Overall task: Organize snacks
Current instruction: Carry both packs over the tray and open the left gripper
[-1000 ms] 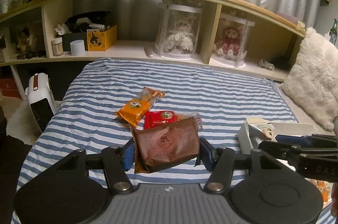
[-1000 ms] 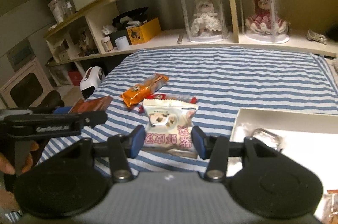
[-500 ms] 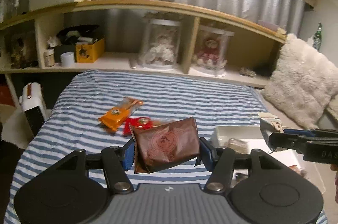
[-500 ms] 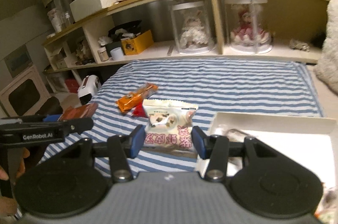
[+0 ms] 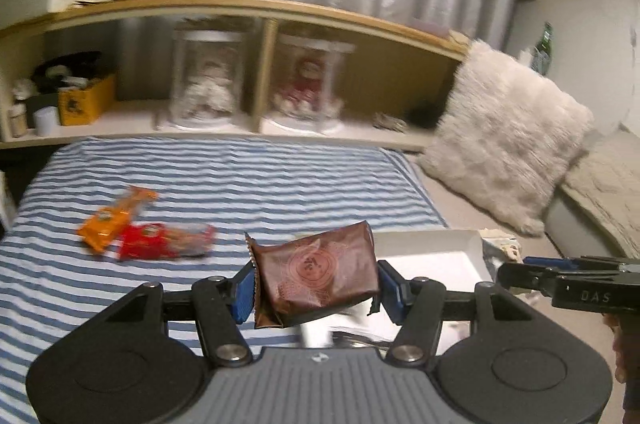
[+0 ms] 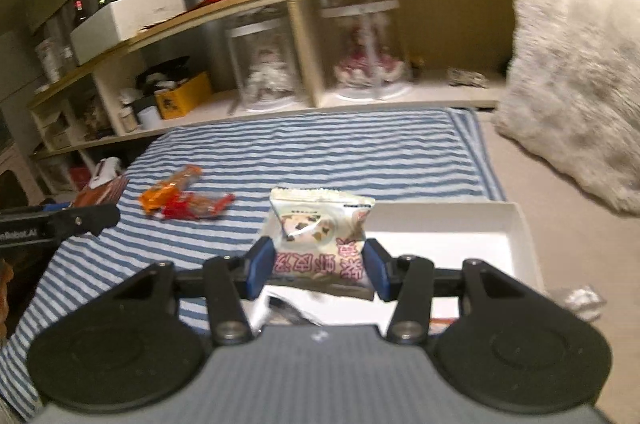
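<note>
The left hand-held gripper [image 5: 316, 288] is clamped on a brown packet [image 5: 316, 282], blue pads pressing both its short sides, and holds it tilted in the air above the near left corner of a white box [image 5: 432, 256]. The right hand-held gripper [image 6: 319, 266] grips a white packet [image 6: 320, 240] w/ pink print the same way, pads on both sides, over the left part of the box [image 6: 452, 236] (an open, shallow tray w/ low walls).

The box lies at the right edge of a blue-and-white striped bed [image 5: 224, 176], next to plain beige bedding. Its far half shows bare white; near its front edge some wrappers show, too blurred to name.

On the bed, well left of the box, lie two more snacks: an orange packet [image 5: 114, 224] and a red packet [image 5: 160, 242], touching, the orange one overlapping the red one's left end. In the right view they show as the same pair: orange [image 6: 170, 188], red [image 6: 196, 206].

Each gripper shows at the edge of the other's view: the right one at the left view's right edge, the left one at the right view's left edge.

Behind the bed runs a wood shelf [image 5: 248, 6] w/ two dolls in clear cases, a yellow box and a white cup. A fluffy pillow [image 5: 508, 140] leans at the right. Both views are motion-blurred.
</note>
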